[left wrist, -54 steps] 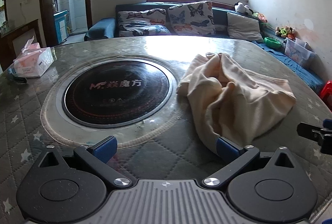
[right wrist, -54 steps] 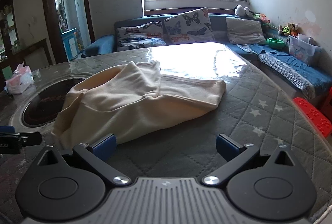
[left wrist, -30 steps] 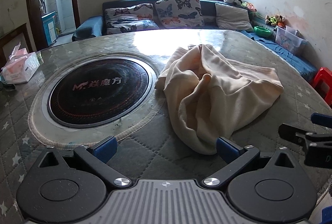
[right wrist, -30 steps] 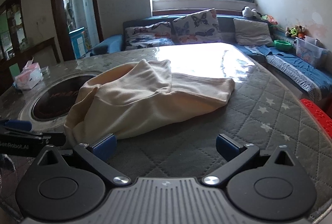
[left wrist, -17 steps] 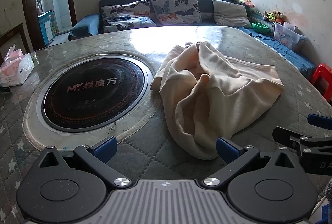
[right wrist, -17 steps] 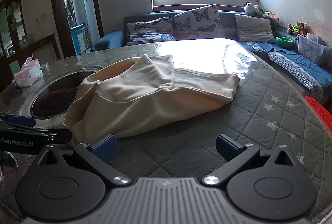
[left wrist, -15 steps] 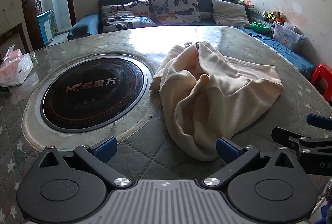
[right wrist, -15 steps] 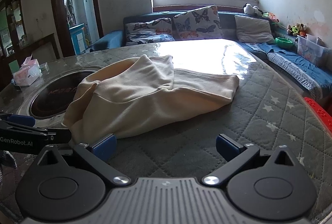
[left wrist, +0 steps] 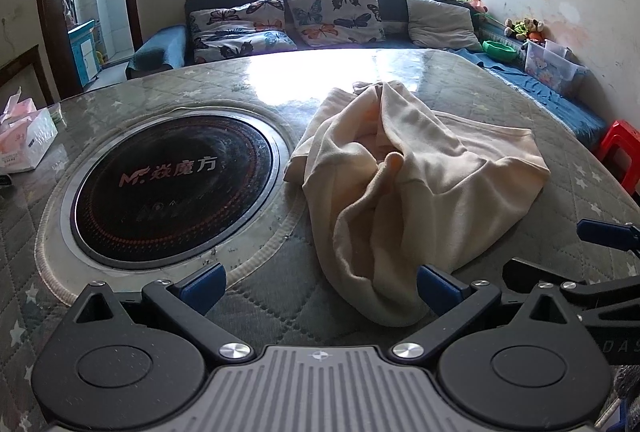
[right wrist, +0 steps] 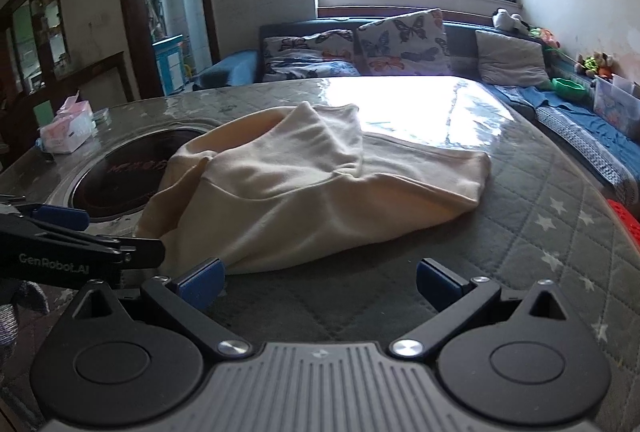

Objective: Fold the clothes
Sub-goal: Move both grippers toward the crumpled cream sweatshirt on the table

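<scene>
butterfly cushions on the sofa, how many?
2: one butterfly cushion lies flat at the left of the sofa; the other butterfly cushion stands upright beside it, centre. More may be hidden behind the table.

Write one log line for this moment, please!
left gripper: open | right gripper: open | crumpled cream cloth garment: unfolded, on table

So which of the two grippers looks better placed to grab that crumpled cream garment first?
Probably the left gripper: the cream garment has its near edge bunched right at its open fingers. The right gripper mostly faces bare table.
</scene>
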The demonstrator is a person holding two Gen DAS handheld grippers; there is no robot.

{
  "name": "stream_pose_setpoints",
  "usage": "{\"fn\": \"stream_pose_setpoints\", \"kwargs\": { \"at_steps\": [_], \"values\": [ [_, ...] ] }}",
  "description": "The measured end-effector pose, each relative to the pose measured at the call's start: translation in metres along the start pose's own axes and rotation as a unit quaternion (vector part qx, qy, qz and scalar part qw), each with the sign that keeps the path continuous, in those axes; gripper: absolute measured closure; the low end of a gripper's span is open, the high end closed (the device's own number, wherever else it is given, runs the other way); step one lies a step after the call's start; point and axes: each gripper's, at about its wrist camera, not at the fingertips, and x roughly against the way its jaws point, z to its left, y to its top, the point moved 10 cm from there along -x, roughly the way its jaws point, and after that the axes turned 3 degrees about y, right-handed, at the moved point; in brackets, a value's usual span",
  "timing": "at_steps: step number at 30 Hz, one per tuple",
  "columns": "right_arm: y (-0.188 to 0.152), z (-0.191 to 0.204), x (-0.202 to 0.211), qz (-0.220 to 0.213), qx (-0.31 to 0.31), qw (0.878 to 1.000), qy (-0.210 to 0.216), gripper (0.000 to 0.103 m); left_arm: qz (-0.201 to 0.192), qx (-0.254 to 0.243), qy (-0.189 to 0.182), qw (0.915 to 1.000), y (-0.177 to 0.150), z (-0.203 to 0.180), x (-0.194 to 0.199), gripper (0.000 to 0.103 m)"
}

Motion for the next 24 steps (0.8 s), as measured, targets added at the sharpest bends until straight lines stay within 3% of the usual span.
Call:
{"fn": "stream_pose_setpoints", "kwargs": {
  "at_steps": [24],
  "values": [
    [0.009,0.006,-0.011,0.014,0.018,1.0,0.006,0.0,-0.002,0.002,0.005,1.0,0.013,0.007,-0.004,0.0]
  ]
}}
